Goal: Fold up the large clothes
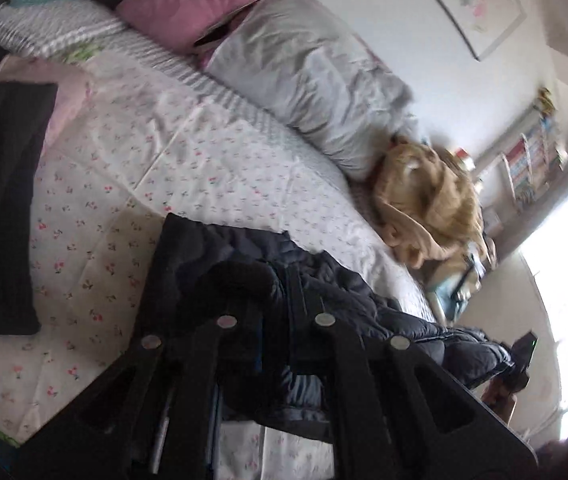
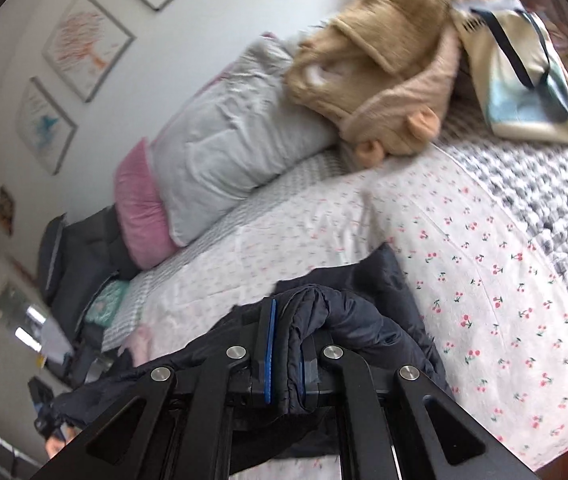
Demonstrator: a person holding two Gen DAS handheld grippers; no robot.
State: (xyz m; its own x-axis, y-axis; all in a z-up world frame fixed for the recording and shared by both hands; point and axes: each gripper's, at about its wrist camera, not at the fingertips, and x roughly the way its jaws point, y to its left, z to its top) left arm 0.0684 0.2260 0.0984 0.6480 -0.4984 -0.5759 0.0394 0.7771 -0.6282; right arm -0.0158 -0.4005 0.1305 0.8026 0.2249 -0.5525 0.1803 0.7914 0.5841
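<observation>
1. Left gripper [image 1: 272,308] was clamped nearly closed on the navy puffer jacket [image 1: 348,300].
2. Right gripper [image 2: 286,344] likewise pinched a bunched jacket edge.
3. Jacket hung between both, over the bed [image 2: 504,280] near its front edge.
4. Step looked like lifting to spread; next move likely needs laying it flat on the bed.

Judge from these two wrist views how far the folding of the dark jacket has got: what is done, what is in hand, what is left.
Done: a dark folded garment already lies flat on the bed. In hand: both the left gripper and right gripper are shut on the navy jacket, raised off the cherry-print cover. Left: the jacket hangs bunched, with no neat fold visible yet.
</observation>
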